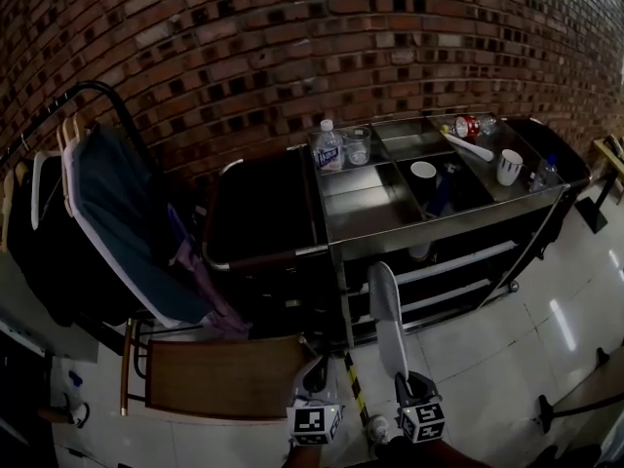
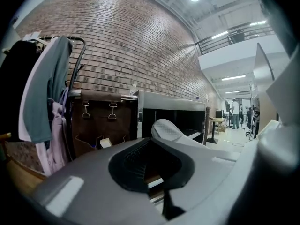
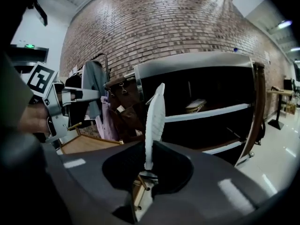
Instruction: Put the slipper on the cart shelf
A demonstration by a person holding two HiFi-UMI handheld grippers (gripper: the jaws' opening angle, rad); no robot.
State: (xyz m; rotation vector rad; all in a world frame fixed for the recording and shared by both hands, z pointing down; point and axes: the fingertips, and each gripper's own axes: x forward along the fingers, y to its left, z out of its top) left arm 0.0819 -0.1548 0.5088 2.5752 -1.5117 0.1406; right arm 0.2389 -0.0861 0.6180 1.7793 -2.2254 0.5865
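A white slipper (image 1: 384,312) sticks up and away from my right gripper (image 1: 409,383), whose jaws are shut on its heel end. In the right gripper view the slipper (image 3: 155,118) stands edge-on, rising from the right gripper (image 3: 147,168) in front of the cart's dark open side. The cart (image 1: 370,220) has a steel top and white-edged shelves (image 3: 211,112) below. My left gripper (image 1: 314,376) hangs beside the right one, low at the frame's bottom. Its jaws are lost in shadow in the left gripper view, where the slipper (image 2: 167,128) shows just ahead.
A clothes rack (image 1: 93,193) with hung garments stands left of the cart. A dark bag (image 1: 258,208) hangs on the cart's left end, with a wooden board (image 1: 224,376) low beside it. Bottles and cups (image 1: 421,172) sit on top. A pale object (image 3: 197,104) lies on the upper shelf.
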